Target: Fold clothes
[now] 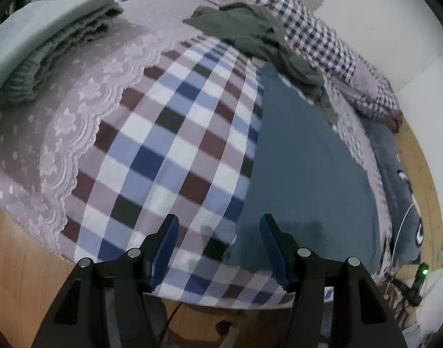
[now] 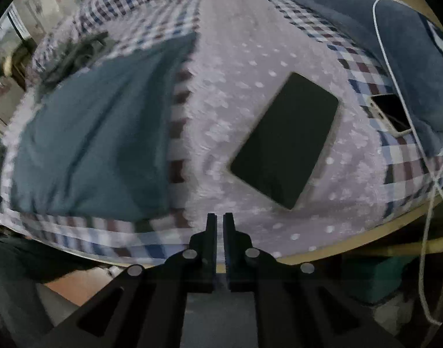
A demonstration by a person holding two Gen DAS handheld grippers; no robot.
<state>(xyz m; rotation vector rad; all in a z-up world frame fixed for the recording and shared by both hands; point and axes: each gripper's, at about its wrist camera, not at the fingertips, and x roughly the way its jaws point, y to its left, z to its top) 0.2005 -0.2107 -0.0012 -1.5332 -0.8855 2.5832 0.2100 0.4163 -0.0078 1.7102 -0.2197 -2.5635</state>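
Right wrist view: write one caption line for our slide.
Shut right gripper above the bed edge, between teal cloth and dark tablet.

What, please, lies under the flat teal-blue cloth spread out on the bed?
The flat teal-blue cloth rests on the checked blue, maroon and white bedcover, which shows all round its edges. The crumpled grey-green garment overlaps its far corner. What lies beneath its middle is covered.

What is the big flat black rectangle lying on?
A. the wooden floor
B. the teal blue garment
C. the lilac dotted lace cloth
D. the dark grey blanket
C: the flat black rectangular tablet lies on the lilac dotted lace cloth, apart from the flat teal blue garment.
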